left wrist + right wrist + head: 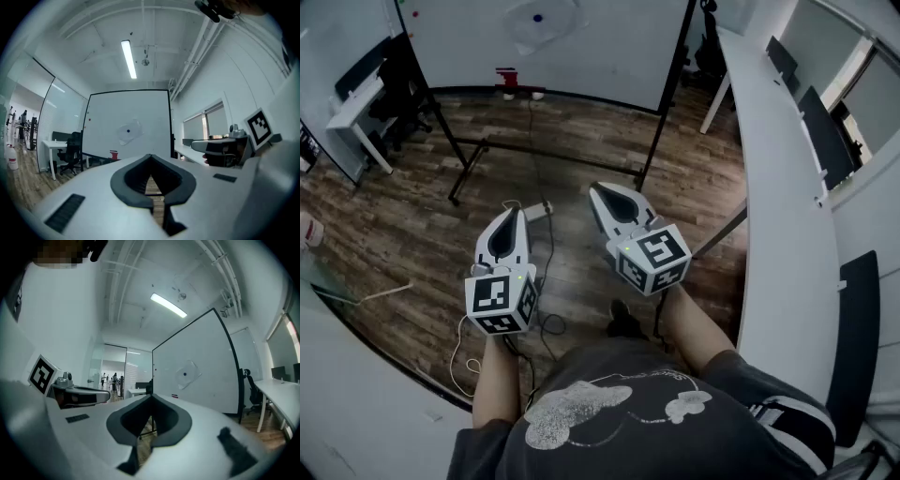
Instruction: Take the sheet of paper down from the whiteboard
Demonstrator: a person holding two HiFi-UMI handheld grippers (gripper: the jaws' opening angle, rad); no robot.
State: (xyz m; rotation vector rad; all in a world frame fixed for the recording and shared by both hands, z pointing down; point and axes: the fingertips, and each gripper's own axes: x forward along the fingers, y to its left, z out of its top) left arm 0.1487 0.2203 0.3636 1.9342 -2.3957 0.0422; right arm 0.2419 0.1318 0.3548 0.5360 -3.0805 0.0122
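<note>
White sheet of paper [542, 23] hangs on the whiteboard [619, 52] at twelve o'clock, well apart. Left gripper [514, 214] and right gripper [600, 192] are closed, empty: step nearer, then open one.

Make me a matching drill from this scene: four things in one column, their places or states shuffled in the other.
1. sheet of paper
2. red object
3. left gripper
4. office chair

A. on the bottom ledge of the whiteboard
B. jaws shut, nothing between them
C. beside the white desk
D. up on the whiteboard face

Pairs: 1-D, 2-A, 3-B, 4-C
</note>
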